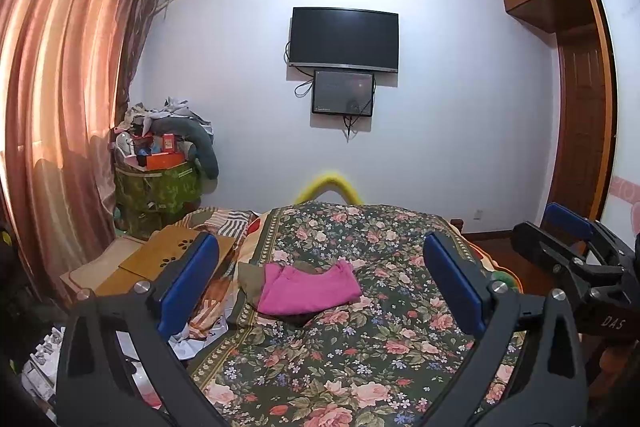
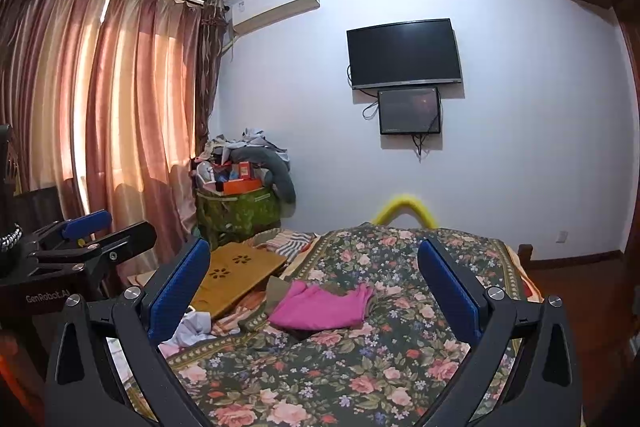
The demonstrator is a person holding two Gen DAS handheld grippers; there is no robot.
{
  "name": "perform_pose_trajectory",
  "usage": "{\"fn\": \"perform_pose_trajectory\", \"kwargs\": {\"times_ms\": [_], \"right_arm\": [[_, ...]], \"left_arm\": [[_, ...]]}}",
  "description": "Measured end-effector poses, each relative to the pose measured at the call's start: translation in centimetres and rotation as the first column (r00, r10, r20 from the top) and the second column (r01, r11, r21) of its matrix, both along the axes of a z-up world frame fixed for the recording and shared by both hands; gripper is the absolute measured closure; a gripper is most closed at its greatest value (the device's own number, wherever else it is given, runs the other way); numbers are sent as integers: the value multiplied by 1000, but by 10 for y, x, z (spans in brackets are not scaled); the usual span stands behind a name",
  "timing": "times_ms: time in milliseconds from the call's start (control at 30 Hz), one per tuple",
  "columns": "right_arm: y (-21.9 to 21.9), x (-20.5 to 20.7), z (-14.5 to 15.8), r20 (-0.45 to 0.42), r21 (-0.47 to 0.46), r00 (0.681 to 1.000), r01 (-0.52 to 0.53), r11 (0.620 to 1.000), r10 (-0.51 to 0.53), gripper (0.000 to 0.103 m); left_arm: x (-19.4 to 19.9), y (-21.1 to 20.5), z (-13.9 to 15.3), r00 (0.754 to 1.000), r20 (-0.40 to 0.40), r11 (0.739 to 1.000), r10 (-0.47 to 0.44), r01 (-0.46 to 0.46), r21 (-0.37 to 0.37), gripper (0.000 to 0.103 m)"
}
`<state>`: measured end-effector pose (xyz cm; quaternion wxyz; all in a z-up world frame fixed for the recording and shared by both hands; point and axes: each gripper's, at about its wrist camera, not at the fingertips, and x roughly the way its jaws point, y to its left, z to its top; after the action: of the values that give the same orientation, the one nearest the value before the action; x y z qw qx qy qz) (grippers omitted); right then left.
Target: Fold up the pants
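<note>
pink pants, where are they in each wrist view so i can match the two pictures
Left wrist view: the folded pink pants lie on the floral bedspread, just left of centre, between the open left gripper's blue fingers.
Right wrist view: the pink pants lie on the same bedspread at centre, between the open right gripper's fingers, nearer the left one.
Shared landmark: the wall-mounted TV, above and beyond the pants.

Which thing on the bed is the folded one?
Find the big bed with the dark floral cover. Near its middle lies a flat, bright pink folded cloth, on top of darker cloth. It is the only plain pink thing among all those printed roses.
</note>
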<state>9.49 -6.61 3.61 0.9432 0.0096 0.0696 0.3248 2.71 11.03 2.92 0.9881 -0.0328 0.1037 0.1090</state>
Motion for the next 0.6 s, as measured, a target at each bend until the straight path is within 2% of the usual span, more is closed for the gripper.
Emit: {"fn": "perform_pose_trajectory", "kwargs": {"times_ms": [600], "right_arm": [[-5, 0, 2, -18, 0, 1000, 7, 1000, -7, 0]], "left_arm": [[5, 0, -2, 1000, -7, 1000, -4, 4, 3, 0]]}}
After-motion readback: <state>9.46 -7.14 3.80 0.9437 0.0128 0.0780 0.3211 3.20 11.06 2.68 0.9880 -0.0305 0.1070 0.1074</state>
